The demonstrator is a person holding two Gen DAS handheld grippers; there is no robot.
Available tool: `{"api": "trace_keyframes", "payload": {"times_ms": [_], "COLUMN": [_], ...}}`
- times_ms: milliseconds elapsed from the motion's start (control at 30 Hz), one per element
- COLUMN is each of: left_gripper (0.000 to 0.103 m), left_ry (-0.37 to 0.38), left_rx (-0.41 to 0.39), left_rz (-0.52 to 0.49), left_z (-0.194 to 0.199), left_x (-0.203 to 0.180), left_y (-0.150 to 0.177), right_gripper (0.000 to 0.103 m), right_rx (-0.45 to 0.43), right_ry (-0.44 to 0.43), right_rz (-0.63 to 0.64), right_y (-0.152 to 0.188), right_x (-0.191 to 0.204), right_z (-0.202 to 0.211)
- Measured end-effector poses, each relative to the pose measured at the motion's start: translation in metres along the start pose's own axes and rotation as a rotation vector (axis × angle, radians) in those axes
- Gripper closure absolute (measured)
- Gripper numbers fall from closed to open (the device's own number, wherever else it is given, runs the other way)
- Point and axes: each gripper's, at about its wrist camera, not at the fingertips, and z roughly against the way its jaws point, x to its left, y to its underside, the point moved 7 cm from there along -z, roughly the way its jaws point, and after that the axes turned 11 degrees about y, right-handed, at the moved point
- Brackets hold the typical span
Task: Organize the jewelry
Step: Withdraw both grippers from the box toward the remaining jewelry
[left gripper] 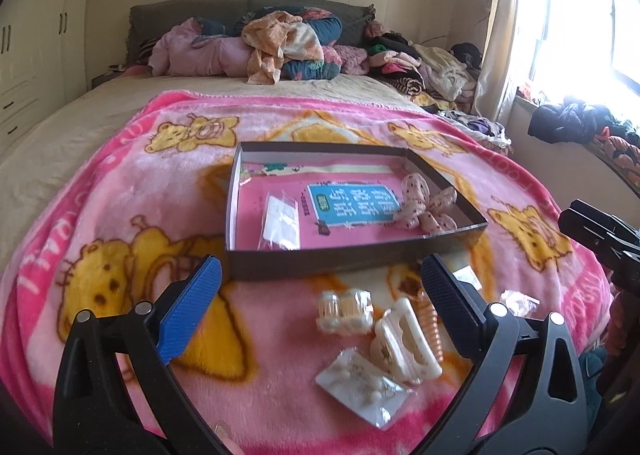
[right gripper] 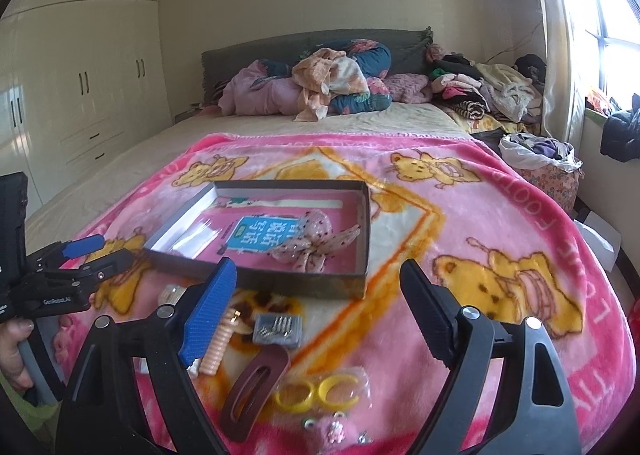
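Note:
A shallow dark box (left gripper: 240, 191) (right gripper: 366, 231) lies on the pink blanket. In it are a pink dotted bow clip (left gripper: 424, 203) (right gripper: 316, 243) and a small clear bag (left gripper: 282, 221). My left gripper (left gripper: 320, 279) is open and empty above two cream claw clips (left gripper: 346, 311) (left gripper: 406, 339) and a bagged earring card (left gripper: 360, 383). My right gripper (right gripper: 318, 279) is open and empty above a grey earring packet (right gripper: 278, 329), a brown hair clip (right gripper: 256, 387), a peach spiral clip (right gripper: 218, 347) and bagged yellow rings (right gripper: 316, 395).
The pink cartoon blanket (left gripper: 120, 215) (right gripper: 500, 223) covers the near end of the bed. Piled clothes and bedding (left gripper: 280, 43) (right gripper: 340, 79) lie by the headboard. Wardrobes (right gripper: 80, 75) stand on the left, a window (left gripper: 580, 23) on the right.

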Motion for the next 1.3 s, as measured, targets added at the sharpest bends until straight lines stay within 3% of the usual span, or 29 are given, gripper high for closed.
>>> {"api": "trace_keyframes", "payload": {"times_ms": [667,1067,1300], "left_gripper": [0.012,0.012,0.012], "left_ry": [0.028,0.021,0.006], "left_rx": [0.082,0.129,0.152], "left_rz": [-0.001,-0.016,-0.011], "left_z": [0.003,-0.007,-0.020], "left_x": [-0.003,0.002,0.009], "left_y": [0.040,0.056,0.061], "right_gripper": [0.022,0.022,0.031], "right_rx": [0.080,0.176,0.252], "right_ry": [-0.036,-0.084,-0.100], "right_rz": [0.055,0.073,0.070], "right_y": [0.052,0.087,0.103], "right_x": [0.021,0.045,0.056], "right_z": [0.021,0.013,-0.002]}}
